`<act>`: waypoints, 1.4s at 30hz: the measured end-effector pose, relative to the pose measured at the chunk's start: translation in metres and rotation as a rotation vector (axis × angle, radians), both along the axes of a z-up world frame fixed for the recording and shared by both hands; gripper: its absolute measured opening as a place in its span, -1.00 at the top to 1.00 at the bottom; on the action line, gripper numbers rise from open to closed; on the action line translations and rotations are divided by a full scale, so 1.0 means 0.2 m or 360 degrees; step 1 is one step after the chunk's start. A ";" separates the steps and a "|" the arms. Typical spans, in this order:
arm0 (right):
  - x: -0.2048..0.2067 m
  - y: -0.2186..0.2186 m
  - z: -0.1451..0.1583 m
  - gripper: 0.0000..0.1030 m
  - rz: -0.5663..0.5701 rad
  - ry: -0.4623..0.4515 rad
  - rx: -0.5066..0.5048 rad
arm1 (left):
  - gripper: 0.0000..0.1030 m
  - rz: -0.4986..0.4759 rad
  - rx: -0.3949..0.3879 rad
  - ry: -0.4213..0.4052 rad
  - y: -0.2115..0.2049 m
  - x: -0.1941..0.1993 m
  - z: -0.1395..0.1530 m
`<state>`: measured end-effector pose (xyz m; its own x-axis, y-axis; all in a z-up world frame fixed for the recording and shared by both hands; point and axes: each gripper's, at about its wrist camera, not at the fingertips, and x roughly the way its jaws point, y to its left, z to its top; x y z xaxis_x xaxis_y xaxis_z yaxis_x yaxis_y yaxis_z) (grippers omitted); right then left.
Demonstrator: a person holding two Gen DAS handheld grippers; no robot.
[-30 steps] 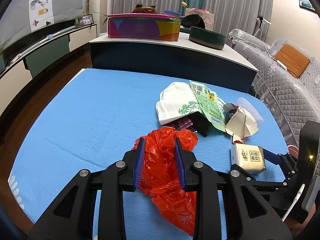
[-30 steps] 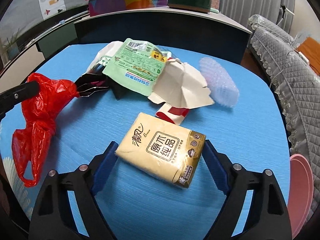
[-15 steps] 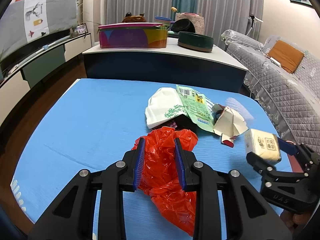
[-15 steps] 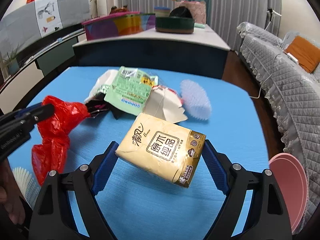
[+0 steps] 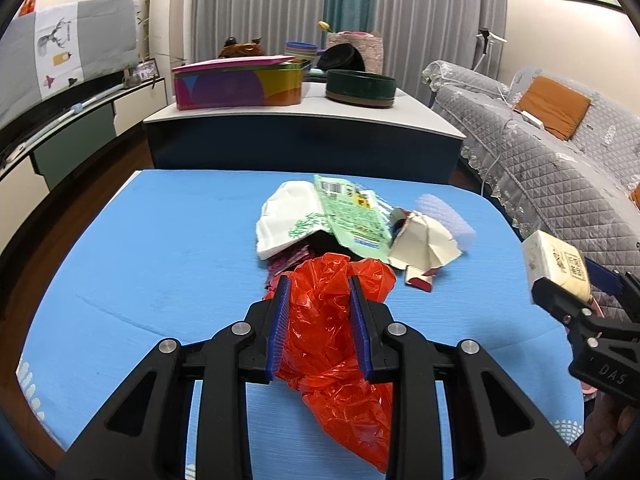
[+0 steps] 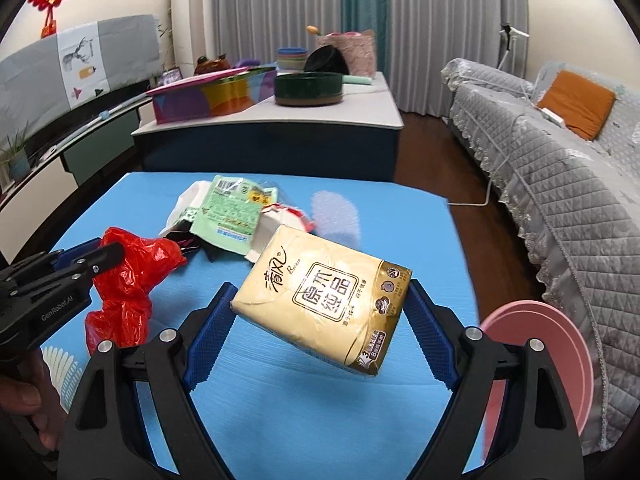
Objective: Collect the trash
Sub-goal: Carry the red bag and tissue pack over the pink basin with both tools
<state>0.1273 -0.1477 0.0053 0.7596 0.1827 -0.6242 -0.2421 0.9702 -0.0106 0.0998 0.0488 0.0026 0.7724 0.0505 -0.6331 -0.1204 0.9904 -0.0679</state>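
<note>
- Surface (image 5: 152,248): bright blue.
- Plastic bag (image 5: 332,344): crumpled red-orange.
- Tissue pack (image 6: 324,296): pale gold, with dark characters in a framed label.
- Wrapper (image 5: 352,220): light green, with a barcode.
- Gripper pads (image 6: 208,332): blue, ribbed.
- Sofa cover (image 6: 560,184): grey, quilted in diamonds.

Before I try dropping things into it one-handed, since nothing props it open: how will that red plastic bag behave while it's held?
Probably floppy: the red plastic bag hangs crumpled and collapsed from the left gripper, its mouth bunched shut. It looks thin and light, so it will likely sway or twist when the tissue pack in the right gripper nudges it. The glossy film may slip.
</note>
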 end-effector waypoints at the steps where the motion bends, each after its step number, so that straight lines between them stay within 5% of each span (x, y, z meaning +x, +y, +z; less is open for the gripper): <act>1: -0.01 -0.02 0.00 -0.60 -0.0008 -0.0003 0.0000 | 0.45 -0.0009 0.0000 -0.0005 -0.01 0.00 0.00; 42: -0.12 -0.71 0.12 -0.60 -0.0440 -0.0070 0.0088 | 0.45 -0.0416 0.0029 -0.0079 -0.67 0.06 0.03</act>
<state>0.1035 -0.2905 0.0289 0.8116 -0.0024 -0.5842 0.0312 0.9987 0.0392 0.1117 -0.0858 0.0079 0.7910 -0.1438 -0.5947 0.1427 0.9885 -0.0493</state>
